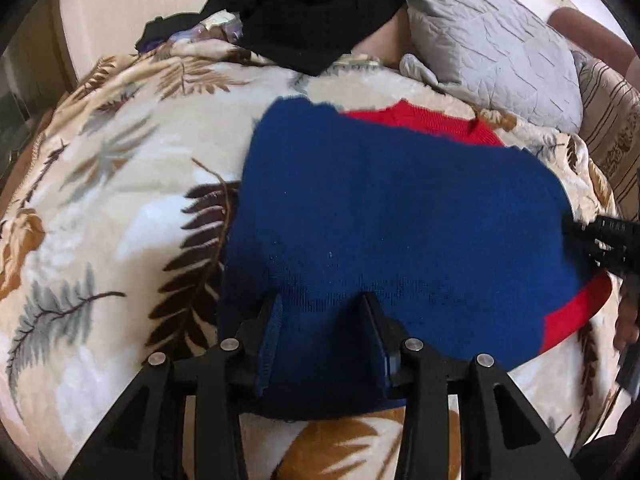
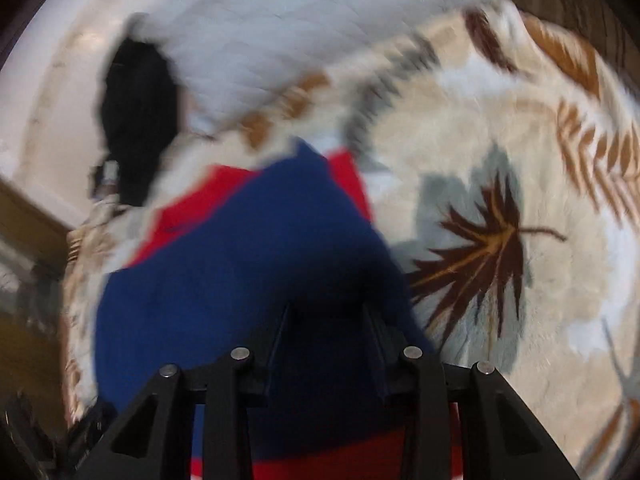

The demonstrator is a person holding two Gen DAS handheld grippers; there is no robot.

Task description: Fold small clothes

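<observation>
A blue and red knitted garment [image 1: 384,208] lies folded on the leaf-patterned blanket [image 1: 120,184], blue layer on top, red showing at its far edge and right corner. My left gripper [image 1: 322,306] hovers over the garment's near edge, its fingers apart, with blue knit under the gap and no fold pinched. In the left wrist view my right gripper [image 1: 576,236] touches the garment's right edge. The right wrist view is blurred: the right gripper [image 2: 328,312] stands over the blue layer [image 2: 240,272] with its fingers apart.
A heap of black clothing [image 1: 312,12] lies at the far side of the blanket, beside a grey quilted pillow [image 1: 492,40]. A striped cushion [image 1: 612,136] sits at the right. The blanket [image 2: 500,152] spreads bare to the right of the garment.
</observation>
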